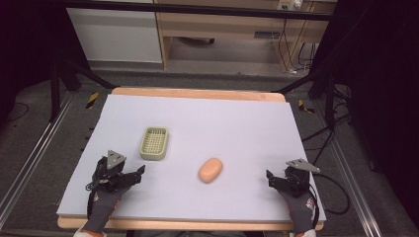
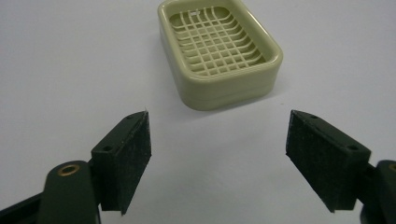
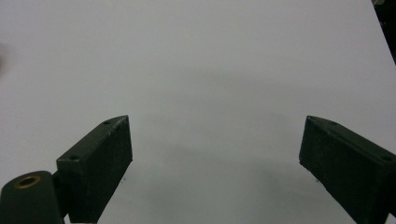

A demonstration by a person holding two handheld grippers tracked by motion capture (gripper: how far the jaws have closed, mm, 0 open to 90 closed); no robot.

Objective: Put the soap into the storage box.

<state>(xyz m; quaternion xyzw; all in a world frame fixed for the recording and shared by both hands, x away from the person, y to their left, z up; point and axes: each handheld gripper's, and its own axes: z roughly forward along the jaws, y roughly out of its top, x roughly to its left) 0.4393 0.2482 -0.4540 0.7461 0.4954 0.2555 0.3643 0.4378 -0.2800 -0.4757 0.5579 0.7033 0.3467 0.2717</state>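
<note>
A pale cream soap dish point(image 1: 154, 143) with a grid floor sits left of the table's middle. In the left gripper view the soap dish point(image 2: 219, 51) lies empty just ahead of the jaws. An orange oval soap bar point(image 1: 211, 170) rests on the sheet to the dish's right and nearer to me. My left gripper point(image 1: 136, 175) point(image 2: 218, 154) is open near the front left, pointing toward the dish, with nothing between its pads. My right gripper point(image 1: 270, 179) point(image 3: 215, 158) is open near the front right, to the right of the soap, over bare sheet.
A light lavender sheet point(image 1: 222, 123) covers the wooden table point(image 1: 197, 93). Black frame legs point(image 1: 54, 89) and cables point(image 1: 336, 192) stand beside the table. A wooden desk point(image 1: 222, 24) sits beyond the far edge.
</note>
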